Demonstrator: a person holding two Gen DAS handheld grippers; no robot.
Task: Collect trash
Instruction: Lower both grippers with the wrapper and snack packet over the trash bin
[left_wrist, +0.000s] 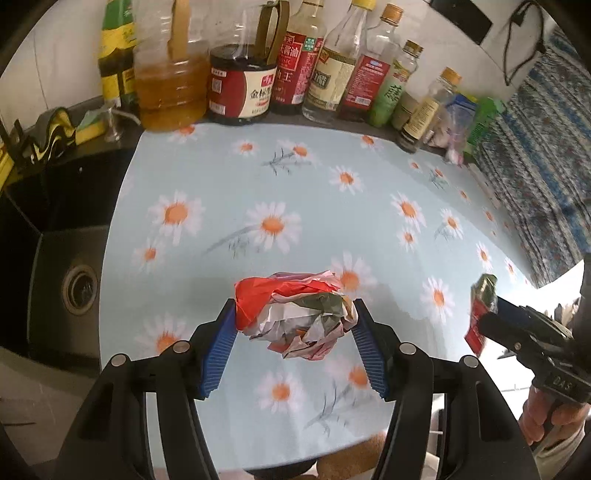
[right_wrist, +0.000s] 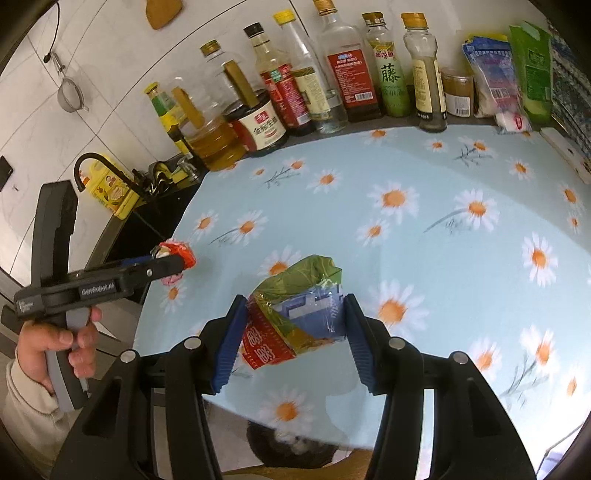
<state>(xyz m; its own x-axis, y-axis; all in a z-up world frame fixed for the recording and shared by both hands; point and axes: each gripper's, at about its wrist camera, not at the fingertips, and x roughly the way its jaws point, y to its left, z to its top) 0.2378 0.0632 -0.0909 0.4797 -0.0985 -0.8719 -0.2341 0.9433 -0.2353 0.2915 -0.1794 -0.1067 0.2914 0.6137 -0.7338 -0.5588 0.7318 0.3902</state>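
Note:
In the left wrist view my left gripper (left_wrist: 295, 314) is shut on a crumpled ball of red, white and olive wrapper (left_wrist: 295, 314), held above the daisy-print tablecloth (left_wrist: 258, 177). In the right wrist view my right gripper (right_wrist: 295, 314) is shut on a crushed green, blue and red packet (right_wrist: 295, 314), also lifted off the cloth. Each view shows the other tool from the side: the right gripper (left_wrist: 484, 314) with its packet (left_wrist: 482, 295) at the right edge, and the left gripper (right_wrist: 173, 266) with its red wrapper (right_wrist: 177, 254) at the left, held by a hand (right_wrist: 55, 343).
A row of oil, sauce and vinegar bottles (left_wrist: 243, 85) lines the back of the counter against the wall. A black sink (left_wrist: 66, 266) with a drain lies left of the cloth. Bagged goods (right_wrist: 509, 74) stand at the back right. A patterned blue curtain (left_wrist: 535, 177) hangs at the right.

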